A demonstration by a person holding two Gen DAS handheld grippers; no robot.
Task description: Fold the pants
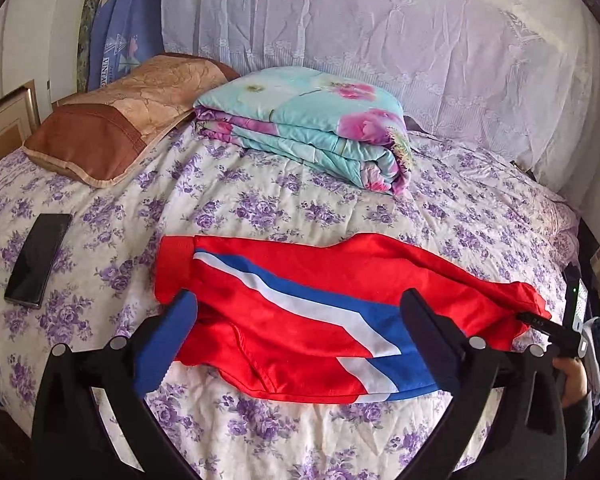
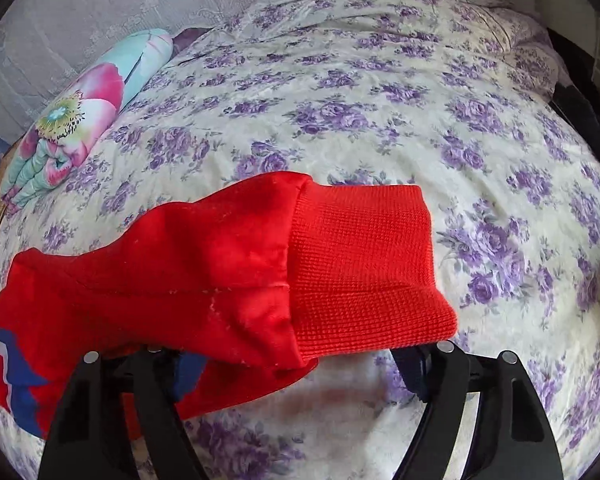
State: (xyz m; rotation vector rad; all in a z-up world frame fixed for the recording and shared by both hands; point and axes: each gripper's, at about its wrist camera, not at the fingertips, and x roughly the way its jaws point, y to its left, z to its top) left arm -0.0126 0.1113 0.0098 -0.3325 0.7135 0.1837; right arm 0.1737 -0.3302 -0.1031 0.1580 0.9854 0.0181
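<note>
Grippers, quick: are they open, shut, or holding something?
Left gripper: open, above the pants, holding nothing.
Right gripper: jaws apart around the pants' cuff; grip cannot be told.

Right wrist view: right gripper [image 2: 300, 364] fingertips hidden under the red pants [image 2: 204, 280]; whether the pads press the cloth cannot be told. Pants cut off by the left edge; the ribbed cuff [image 2: 364, 264] covers what lies beneath.

Left wrist view: right gripper's tip disappears behind the pants' right end; the hand [image 1: 574, 380] holding it is mostly cut by the picture's rim. Lower edge of the pants partly masked by the left gripper [image 1: 300, 320] fingers. Phone [image 1: 38, 260] screen dark, unreadable. Lettering on the blue cloth [image 1: 116, 40] at upper left too small and cropped to read.
</note>
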